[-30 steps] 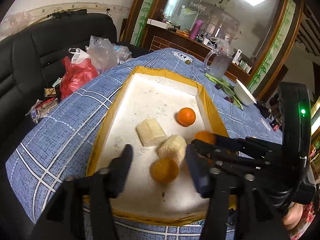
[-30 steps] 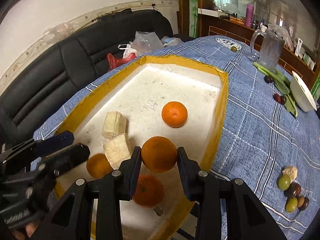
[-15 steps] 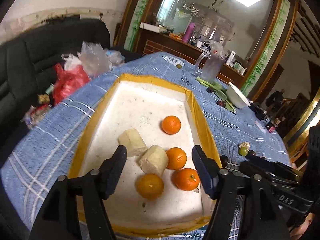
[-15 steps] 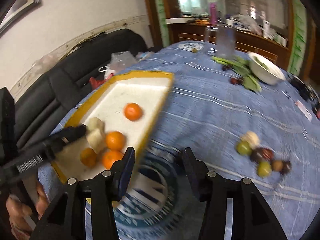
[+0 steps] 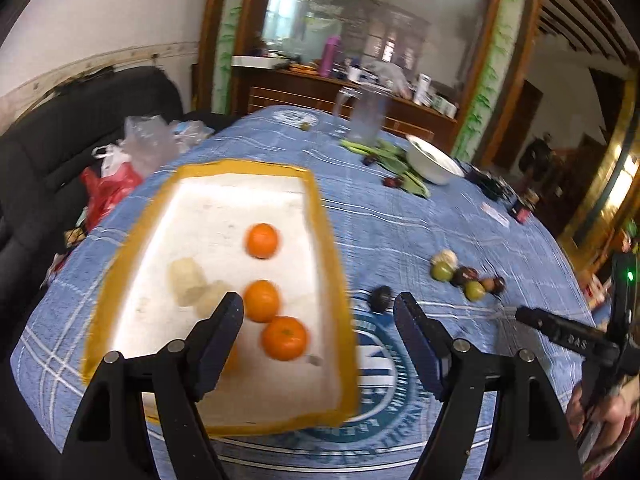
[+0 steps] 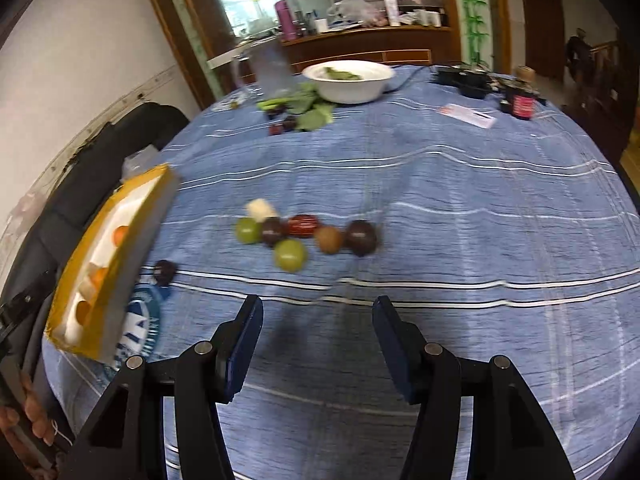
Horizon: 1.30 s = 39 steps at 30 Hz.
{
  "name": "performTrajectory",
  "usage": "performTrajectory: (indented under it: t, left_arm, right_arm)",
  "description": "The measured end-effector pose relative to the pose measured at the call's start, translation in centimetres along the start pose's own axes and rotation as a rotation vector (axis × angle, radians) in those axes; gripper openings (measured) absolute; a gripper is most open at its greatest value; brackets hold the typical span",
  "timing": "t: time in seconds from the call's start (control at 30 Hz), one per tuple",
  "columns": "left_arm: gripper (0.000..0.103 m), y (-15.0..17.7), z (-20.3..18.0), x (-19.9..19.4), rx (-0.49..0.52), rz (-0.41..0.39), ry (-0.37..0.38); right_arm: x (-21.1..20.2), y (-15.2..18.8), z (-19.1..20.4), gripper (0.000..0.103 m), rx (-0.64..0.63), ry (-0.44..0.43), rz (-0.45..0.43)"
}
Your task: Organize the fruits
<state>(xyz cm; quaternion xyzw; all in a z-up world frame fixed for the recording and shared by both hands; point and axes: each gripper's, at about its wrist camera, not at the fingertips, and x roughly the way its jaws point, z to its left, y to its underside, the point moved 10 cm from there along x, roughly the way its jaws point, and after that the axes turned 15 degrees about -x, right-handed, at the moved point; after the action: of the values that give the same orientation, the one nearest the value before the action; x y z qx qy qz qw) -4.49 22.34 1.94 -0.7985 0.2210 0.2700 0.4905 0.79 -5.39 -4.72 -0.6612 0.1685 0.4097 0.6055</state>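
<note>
Left gripper [image 5: 318, 310] jaws opening, empty, above tray [image 5: 334, 280] of oranges [image 5: 262, 240]. Right gripper [image 6: 318, 318] jaws opening, empty; grape cluster [image 6: 306, 236] at 12 o'clock on tabletop [image 6: 480, 240].

You have three oranges [image 5: 262, 240] lying in the yellow-rimmed tray [image 5: 320, 216], and small green and dark fruits [image 6: 308, 236] clustered on the tablecloth.

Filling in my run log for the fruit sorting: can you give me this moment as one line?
left gripper: opening, empty, over tray | right gripper: opening, empty, over tablecloth | small fruits: loose, outside tray
</note>
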Motion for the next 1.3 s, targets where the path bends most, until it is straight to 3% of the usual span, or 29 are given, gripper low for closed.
performTrajectory:
  t: [0.2,0.33,0.37,0.43,0.63,0.7,0.83,0.9,0.97,1.0,1.1,1.3]
  left_arm:
    - [0.077,1.9,-4.3,1.5,0.075,0.064,0.034]
    - [0.077,3.2,-5.9,2.3,0.098,0.101,0.034]
    - [0.077,3.4,-6.4,2.4,0.11,0.106,0.035]
    - [0.077,3.6,-7.1,2.4,0.132,0.097,0.033]
    - [0.077,3.1,-9.1,2.9,0.155,0.087,0.053]
    - [0.077,3.2,-10.0,3.4,0.166,0.086,0.063]
    - [0.077,4.4,-12.0,5.4,0.214,0.111,0.038]
    - [0.076,5.5,-12.9,6.1,0.209,0.163,0.052]
    - [0.076,6.3,-14.0,6.6,0.199,0.21,0.063]
    - [0.076,6.4,-14.5,6.7,0.212,0.221,0.05]
    - [0.076,6.3,-16.1,6.2,0.236,0.223,0.05]
    - [0.077,4.8,-18.5,2.5,0.26,0.146,0.069]
  right_arm:
    - [0.2,-0.6,-2.3,0.061,-0.033,0.028,0.007]
    - [1.9,-2.8,-2.7,0.06,-0.058,0.025,-0.002]
    - [2.5,-3.4,-2.9,0.056,-0.062,0.03,-0.002]
    - [3.4,-4.3,-3.2,0.049,-0.06,0.022,-0.01]
    - [3.6,-5.7,-4.4,0.049,-0.03,-0.009,-0.101]
    - [4.0,-5.4,-5.2,0.049,-0.011,-0.005,-0.095]
    - [3.4,-6.0,-7.1,0.049,-0.004,0.065,-0.133]
    - [2.2,-6.7,-7.9,0.056,0.021,0.099,-0.198]
    - [1.1,-7.1,-8.4,0.083,0.046,0.092,-0.269]
    - [0.7,-7.3,-8.5,0.085,0.056,0.085,-0.289]
    - [0.0,-7.5,-8.8,0.086,0.06,0.091,-0.301]
    - [-0.3,-7.8,-9.4,0.086,0.063,0.076,-0.266]
